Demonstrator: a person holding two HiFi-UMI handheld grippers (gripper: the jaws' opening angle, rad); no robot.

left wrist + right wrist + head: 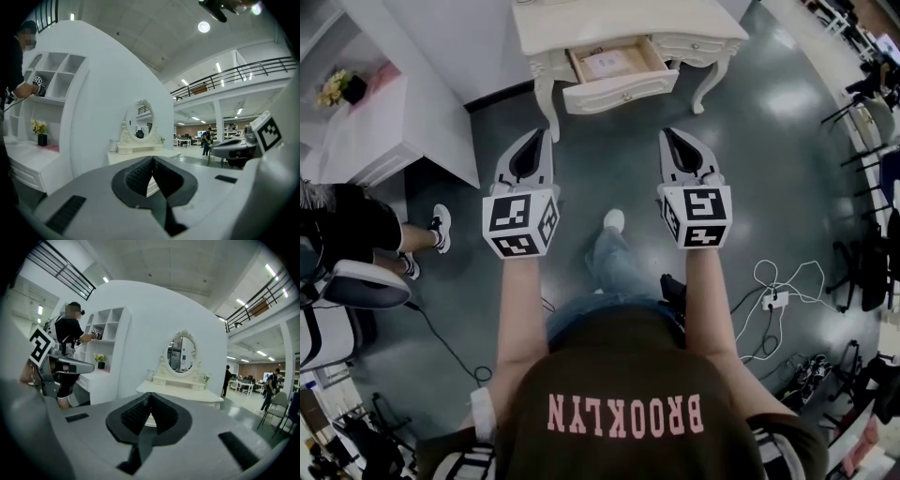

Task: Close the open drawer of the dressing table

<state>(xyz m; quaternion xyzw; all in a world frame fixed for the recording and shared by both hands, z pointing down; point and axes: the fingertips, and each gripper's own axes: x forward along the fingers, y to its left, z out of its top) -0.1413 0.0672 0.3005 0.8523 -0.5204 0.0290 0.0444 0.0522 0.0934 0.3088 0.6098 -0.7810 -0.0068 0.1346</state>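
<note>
The cream dressing table (694, 23) stands ahead at the top of the head view, and its drawer (621, 91) is pulled out with a pale sheet inside. Both grippers hang over the dark floor short of it and touch nothing. My left gripper (544, 136) is shut and empty, pointing at the table's left leg. My right gripper (668, 136) is shut and empty too, just below the drawer's right end. In the left gripper view the shut gripper (152, 160) faces the table top (140, 154) and the oval mirror (140, 123). The right gripper view shows the shut gripper (150, 395) before the table (185, 391).
A white shelf unit (394, 122) stands left of the table, and a person (70, 333) reaches into it. Someone sits on an office chair (356, 286) at the far left. Cables and a power strip (773, 300) lie on the floor at the right, near dark chairs (862, 262).
</note>
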